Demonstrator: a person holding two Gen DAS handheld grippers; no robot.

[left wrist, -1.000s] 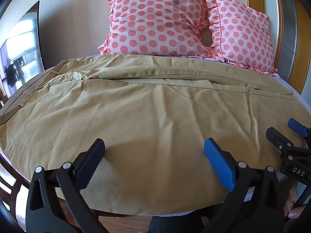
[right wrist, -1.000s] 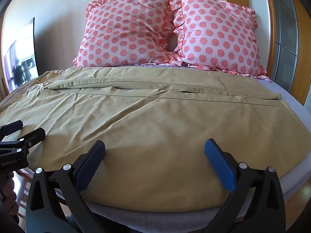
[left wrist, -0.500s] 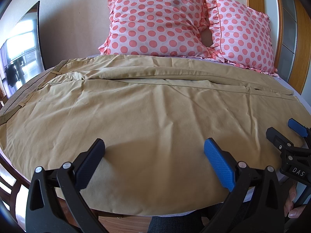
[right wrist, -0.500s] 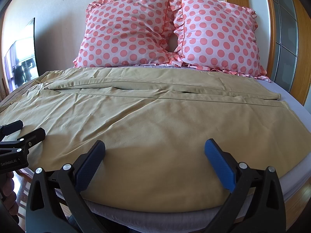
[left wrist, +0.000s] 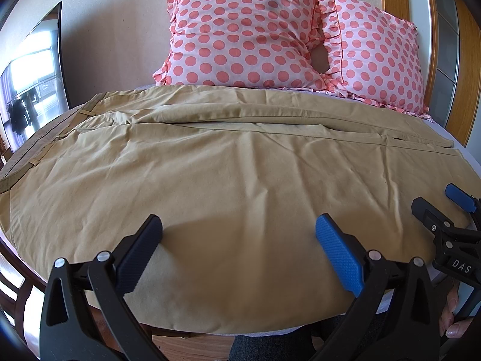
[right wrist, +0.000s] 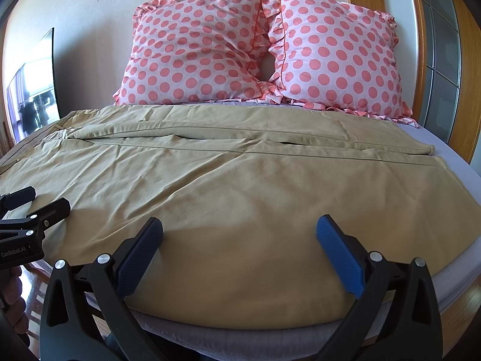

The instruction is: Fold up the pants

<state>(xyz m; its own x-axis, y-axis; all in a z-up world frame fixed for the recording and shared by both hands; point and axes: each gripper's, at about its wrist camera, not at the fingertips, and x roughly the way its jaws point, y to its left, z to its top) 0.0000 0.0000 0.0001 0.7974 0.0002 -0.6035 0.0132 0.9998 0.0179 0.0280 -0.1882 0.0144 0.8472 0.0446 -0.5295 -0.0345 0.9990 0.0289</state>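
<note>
Tan pants (left wrist: 228,162) lie spread flat across the bed, waistband at the left (left wrist: 33,150), leg hems at the right (right wrist: 427,153); they also fill the right wrist view (right wrist: 240,186). My left gripper (left wrist: 237,240) is open and empty above the pants' near edge. My right gripper (right wrist: 239,240) is open and empty above the near edge further right. Each gripper shows in the other's view: the right one (left wrist: 436,201) at the right, the left one (right wrist: 39,201) at the left.
Two pink polka-dot pillows (left wrist: 240,33) (right wrist: 339,51) stand against the wall at the bed's head. A grey sheet (right wrist: 457,156) shows at the bed's right side. A dark screen (left wrist: 33,72) stands at the left. Wooden frames (right wrist: 463,60) are at the right.
</note>
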